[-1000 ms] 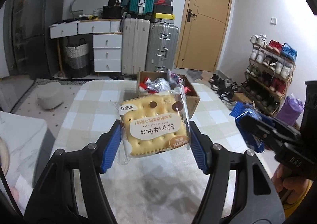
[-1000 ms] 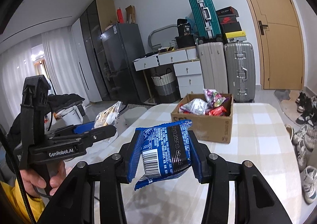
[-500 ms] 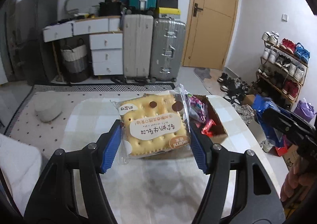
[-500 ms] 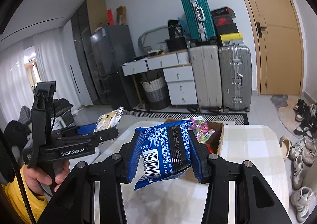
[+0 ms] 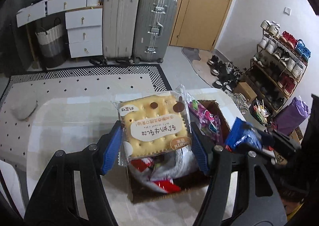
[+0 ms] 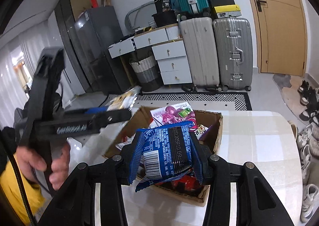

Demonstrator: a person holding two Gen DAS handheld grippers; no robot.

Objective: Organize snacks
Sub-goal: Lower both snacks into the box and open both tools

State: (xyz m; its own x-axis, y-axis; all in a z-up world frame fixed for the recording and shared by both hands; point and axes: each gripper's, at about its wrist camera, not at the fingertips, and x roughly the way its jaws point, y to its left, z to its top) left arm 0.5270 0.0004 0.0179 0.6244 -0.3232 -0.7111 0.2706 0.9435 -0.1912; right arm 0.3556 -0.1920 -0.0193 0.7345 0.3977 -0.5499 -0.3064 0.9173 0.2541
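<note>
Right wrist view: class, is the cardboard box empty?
No, the box already holds several snack packets, including a purple one standing at its far side.

Home entryway: suitcases (image 5: 137,24), shoe rack (image 5: 279,62), fridge (image 6: 95,50).

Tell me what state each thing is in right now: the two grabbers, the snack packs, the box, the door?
Left gripper: shut on the cracker pack.
Cracker pack: sealed, held above the box.
Right gripper: shut on the blue packet.
Blue packet: sealed, held above the box.
Cardboard box: flaps open, holding snacks.
Door: closed.
</note>
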